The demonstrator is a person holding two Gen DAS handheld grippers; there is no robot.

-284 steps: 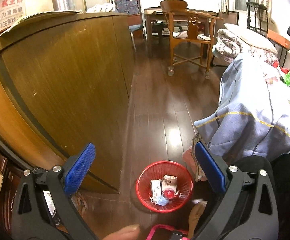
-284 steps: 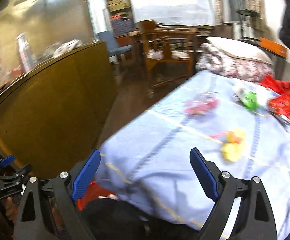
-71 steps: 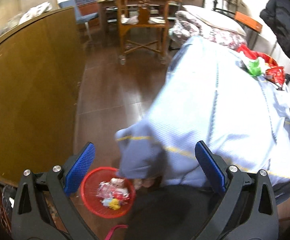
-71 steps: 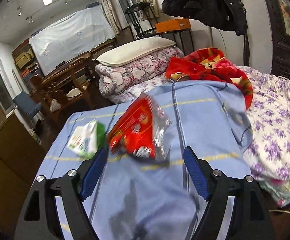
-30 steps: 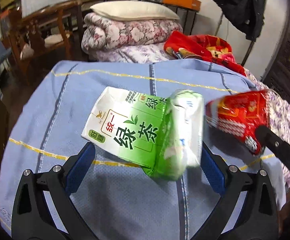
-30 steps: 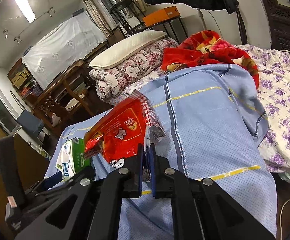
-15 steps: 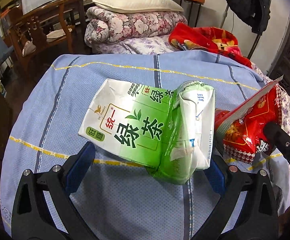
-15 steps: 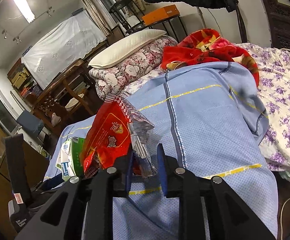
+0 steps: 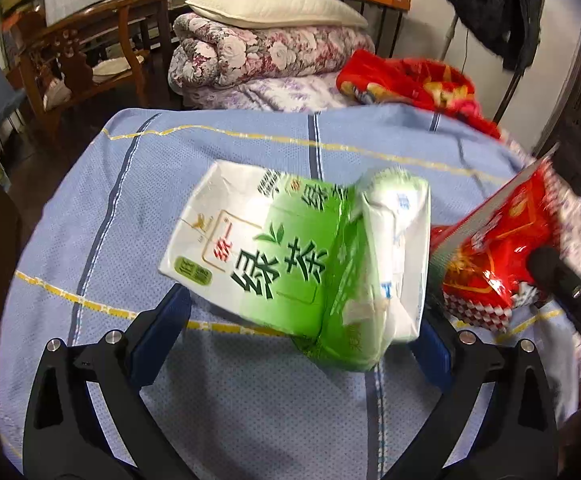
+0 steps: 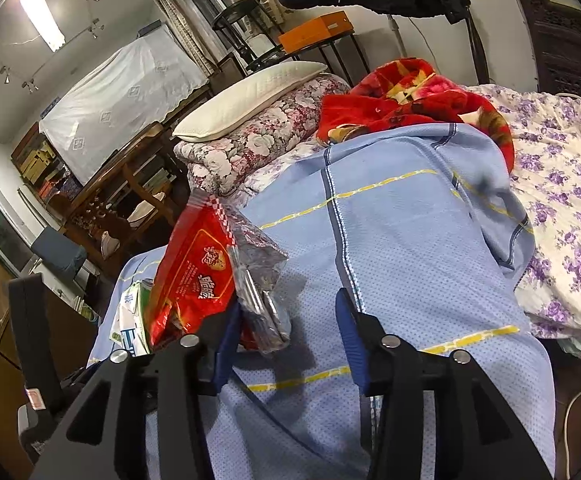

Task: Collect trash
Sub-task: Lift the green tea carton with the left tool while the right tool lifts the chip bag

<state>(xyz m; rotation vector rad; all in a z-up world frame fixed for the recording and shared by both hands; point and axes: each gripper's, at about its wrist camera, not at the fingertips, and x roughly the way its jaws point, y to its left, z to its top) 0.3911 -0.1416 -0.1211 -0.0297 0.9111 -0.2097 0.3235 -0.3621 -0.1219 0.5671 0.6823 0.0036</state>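
The left tongs (image 9: 294, 344) stand wide open around a crushed green tea carton (image 9: 302, 264). The carton lies between the two blue pads; from the left wrist view one cannot tell whether the pads touch it. The carton is white and green with large dark characters, and it rests on the blue blanket (image 9: 218, 152) that covers the bed, near the middle of the blanket.

The right tongs (image 10: 286, 332) are partly open, with a clear gap between the pads. A red snack bag (image 10: 194, 276) with a clear silver part leans against the left pad of these tongs, and it stands up from the blanket. Whether the tongs have any hold of the bag cannot be told. In the left wrist view the bag (image 9: 494, 256) is just beside the right side of the carton.

At the far edge of the bed a floral quilt (image 9: 266, 52) is folded with a white pillow (image 9: 270, 8) on top, and a red blanket (image 9: 406, 80) lies near it.
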